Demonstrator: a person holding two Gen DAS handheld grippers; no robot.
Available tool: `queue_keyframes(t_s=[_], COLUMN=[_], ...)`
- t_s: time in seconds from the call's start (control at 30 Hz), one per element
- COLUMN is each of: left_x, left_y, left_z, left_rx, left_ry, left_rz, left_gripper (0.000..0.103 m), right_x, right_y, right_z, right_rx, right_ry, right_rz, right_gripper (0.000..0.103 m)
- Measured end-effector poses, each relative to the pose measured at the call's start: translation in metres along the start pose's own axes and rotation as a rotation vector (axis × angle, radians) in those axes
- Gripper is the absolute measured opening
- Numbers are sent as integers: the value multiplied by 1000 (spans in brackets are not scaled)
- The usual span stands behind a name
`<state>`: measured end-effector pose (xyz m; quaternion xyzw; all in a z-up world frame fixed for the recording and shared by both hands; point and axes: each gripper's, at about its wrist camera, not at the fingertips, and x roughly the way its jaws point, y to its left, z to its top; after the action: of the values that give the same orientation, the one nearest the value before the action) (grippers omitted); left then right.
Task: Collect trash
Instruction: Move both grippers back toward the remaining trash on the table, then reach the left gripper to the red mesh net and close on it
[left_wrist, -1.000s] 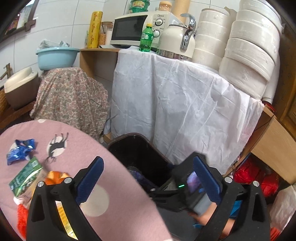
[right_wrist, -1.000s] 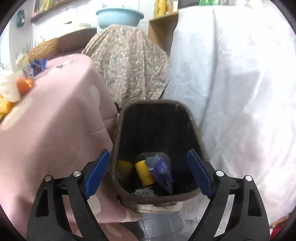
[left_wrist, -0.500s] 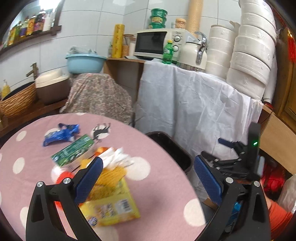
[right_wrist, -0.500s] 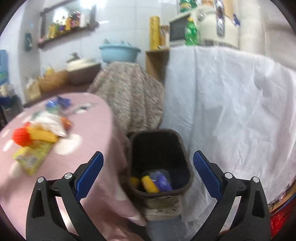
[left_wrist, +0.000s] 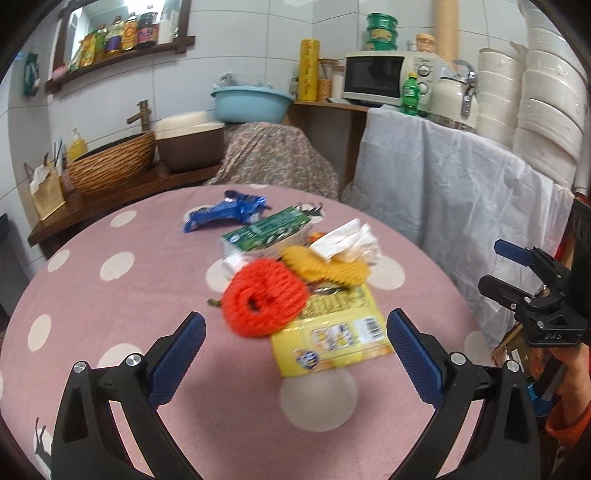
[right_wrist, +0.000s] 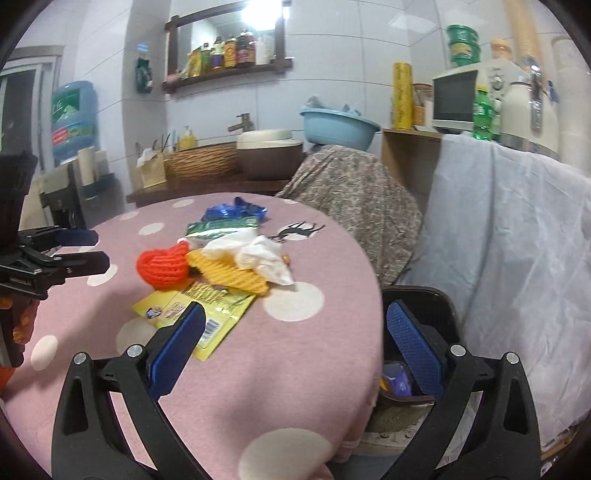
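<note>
A pile of trash lies on the pink dotted table (left_wrist: 110, 295): a red foam net (left_wrist: 264, 299), a yellow foam net (left_wrist: 325, 267), a yellow wrapper (left_wrist: 332, 336), a white tissue (left_wrist: 347, 242), a green packet (left_wrist: 266, 229) and a blue wrapper (left_wrist: 225, 212). My left gripper (left_wrist: 295, 343) hovers open just short of the red net, with nothing between its fingers. My right gripper (right_wrist: 295, 347) is open and empty over the table's edge, beside the dark bin (right_wrist: 439, 306). That bin holds a purple wrapper (right_wrist: 397, 380).
A white-draped counter (left_wrist: 443, 192) with a microwave (left_wrist: 384, 79) stands behind the bin. Left of it is a flower-cloth-covered stand (right_wrist: 354, 199). A wooden shelf with a basket (left_wrist: 110, 166) runs past the table's far side. A hand in an orange sleeve (left_wrist: 565, 384) holds the right gripper.
Both grippers swung away from the bin toward the table. The trash pile now fills both views. The right gripper rose from above the bin, and its jaws stand a little wider.
</note>
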<state>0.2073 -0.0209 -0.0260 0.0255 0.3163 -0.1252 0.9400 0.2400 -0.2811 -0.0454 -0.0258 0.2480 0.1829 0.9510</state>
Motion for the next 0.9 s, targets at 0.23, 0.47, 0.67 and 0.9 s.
queue_keyframes(t_s=[0.23, 0.47, 0.67, 0.9], left_x=[-1, 4, 16, 50], left_y=[26, 30, 24, 11], left_z=[-16, -18, -16, -2], left_rx=[-40, -30, 5, 56], left_ry=[18, 42, 70, 119], left_rz=[20, 2, 5, 32], left_gripper=[97, 93, 86, 84], right_x=[11, 32, 53, 55], right_y=[22, 27, 34, 38], right_z=[1, 8, 18, 27], right_rx=[-7, -3, 3, 8], right_ry=[23, 63, 87, 72], right_rz=[32, 72, 112, 114], right_gripper=[97, 97, 97, 97])
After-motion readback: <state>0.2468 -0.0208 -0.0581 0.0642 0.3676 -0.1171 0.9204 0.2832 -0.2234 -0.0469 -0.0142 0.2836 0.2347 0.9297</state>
